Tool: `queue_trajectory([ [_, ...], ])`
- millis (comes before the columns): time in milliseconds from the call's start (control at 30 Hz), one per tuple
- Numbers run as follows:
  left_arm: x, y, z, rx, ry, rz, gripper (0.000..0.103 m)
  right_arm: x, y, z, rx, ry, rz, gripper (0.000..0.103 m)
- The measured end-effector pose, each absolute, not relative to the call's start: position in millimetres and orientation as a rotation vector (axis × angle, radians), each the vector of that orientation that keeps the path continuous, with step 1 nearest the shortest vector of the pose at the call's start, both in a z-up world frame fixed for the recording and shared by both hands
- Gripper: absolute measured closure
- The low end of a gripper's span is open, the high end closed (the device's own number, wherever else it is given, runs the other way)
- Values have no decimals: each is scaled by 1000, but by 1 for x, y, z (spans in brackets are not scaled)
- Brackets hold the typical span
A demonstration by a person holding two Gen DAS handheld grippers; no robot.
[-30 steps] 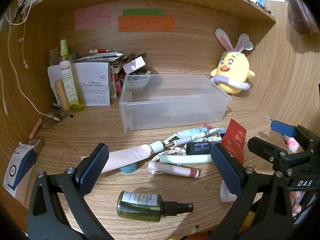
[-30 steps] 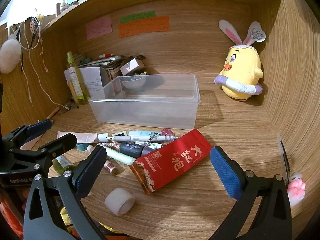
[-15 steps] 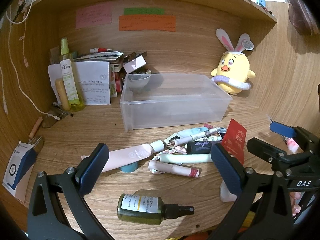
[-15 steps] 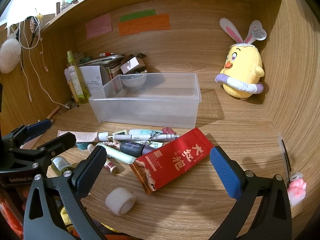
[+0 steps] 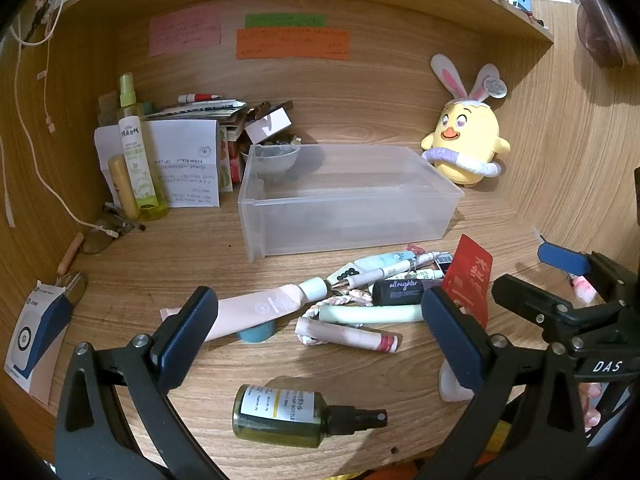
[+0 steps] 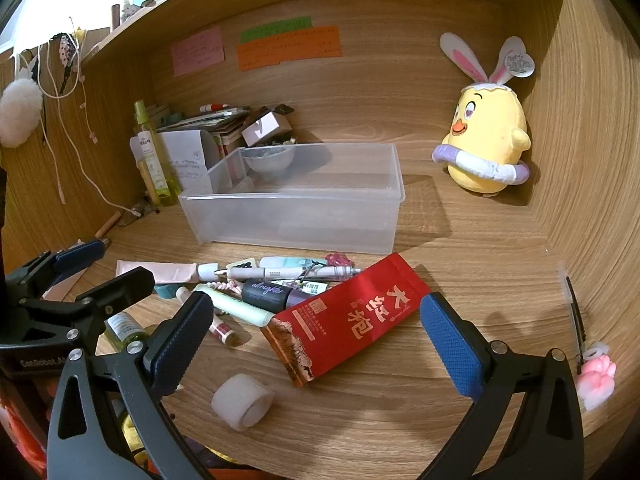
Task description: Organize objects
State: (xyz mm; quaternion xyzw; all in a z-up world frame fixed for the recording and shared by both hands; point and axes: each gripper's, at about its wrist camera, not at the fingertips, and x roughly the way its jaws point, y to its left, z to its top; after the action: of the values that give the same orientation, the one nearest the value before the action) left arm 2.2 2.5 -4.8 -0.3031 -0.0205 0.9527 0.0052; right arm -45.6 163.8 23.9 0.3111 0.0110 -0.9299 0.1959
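Note:
A clear plastic bin [image 5: 348, 200] [image 6: 296, 200] stands mid-desk, empty. In front of it lies a pile: a pink tube [image 5: 256, 308], a white pen [image 5: 384, 274], a black "allnighter" bottle [image 5: 398, 292] [image 6: 266, 292], a pale green tube [image 5: 372, 314], a pink lip stick [image 5: 348, 334] and a red packet [image 6: 344, 320] [image 5: 468, 284]. A green spray bottle [image 5: 292, 416] lies nearest me. My left gripper [image 5: 316, 332] is open and empty above the pile's near edge. My right gripper [image 6: 316, 332] is open and empty over the red packet.
A yellow chick plush [image 5: 466, 148] [image 6: 486, 144] sits at the back right. Papers, a tall green spray bottle [image 5: 136, 152] and a grey bowl [image 5: 272, 158] stand at the back left. A white tape roll [image 6: 242, 400] lies near the front edge. A blue-white box [image 5: 36, 332] lies at the left.
Both grippers have shifted very slightly; the scene has drifted a little in both views. Nothing was taken or let go.

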Motion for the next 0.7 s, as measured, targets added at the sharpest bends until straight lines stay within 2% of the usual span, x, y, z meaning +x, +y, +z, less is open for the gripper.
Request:
queue_trajectory([
  [300, 11, -11, -14, -1017, -49, 2981, 0, -43, 163, 20, 883, 27, -2581, 0],
  [633, 14, -14, -61, -1259, -23, 2867, 0, -35, 146, -15, 1012, 91, -2442, 1],
  [700, 15, -13, -67, -1280, -29, 2860, 0, -32, 143, -20, 1028, 104, -2406, 5],
])
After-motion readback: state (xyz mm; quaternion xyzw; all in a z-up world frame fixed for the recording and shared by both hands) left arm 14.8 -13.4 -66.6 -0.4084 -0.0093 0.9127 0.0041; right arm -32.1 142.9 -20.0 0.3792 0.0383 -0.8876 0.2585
